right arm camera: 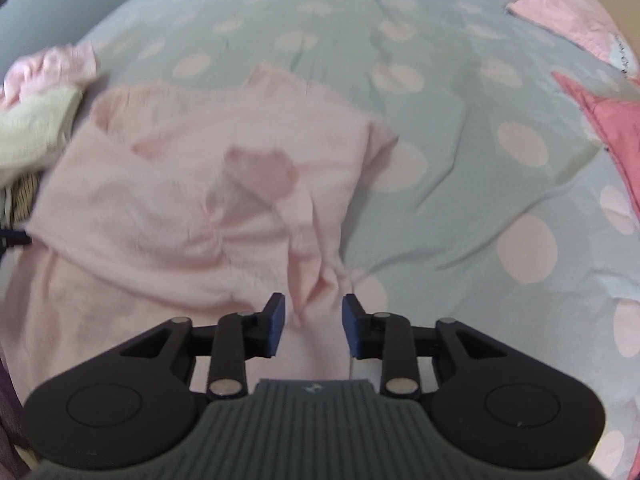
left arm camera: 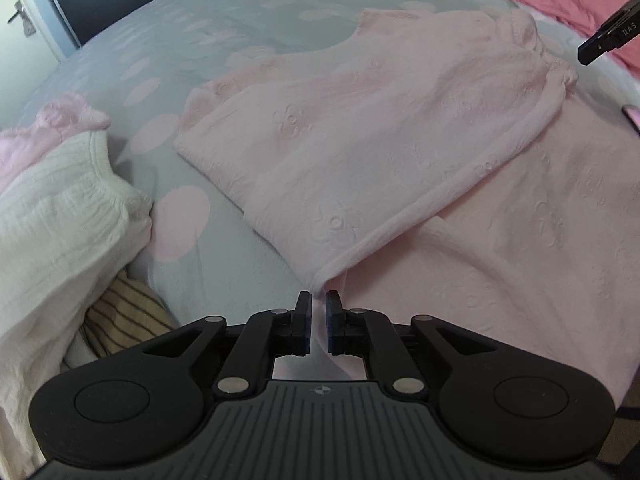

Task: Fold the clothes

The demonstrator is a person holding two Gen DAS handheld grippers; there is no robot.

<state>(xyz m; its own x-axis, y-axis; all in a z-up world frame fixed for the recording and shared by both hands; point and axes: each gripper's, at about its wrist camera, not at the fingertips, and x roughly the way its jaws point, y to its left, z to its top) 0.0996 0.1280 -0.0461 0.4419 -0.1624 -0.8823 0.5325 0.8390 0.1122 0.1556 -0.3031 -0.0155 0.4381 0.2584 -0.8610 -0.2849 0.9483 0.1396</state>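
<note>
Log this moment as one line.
task: fold clothes | left gripper: shut on pink garment | right gripper: open around garment edge | bed

A pale pink garment (left arm camera: 360,152) of soft, matt cloth, embossed with raised flower motifs, lies on a bed sheet (left arm camera: 224,40) of smooth grey fabric printed with pink dots. Left of the garment, a white crinkled, gauzy piece (left arm camera: 52,208) rests over ribbed striped cloth (left arm camera: 120,316). The left gripper (left arm camera: 319,316) is matt black plastic with bright metal pins and blue pads (right arm camera: 277,330).
</note>
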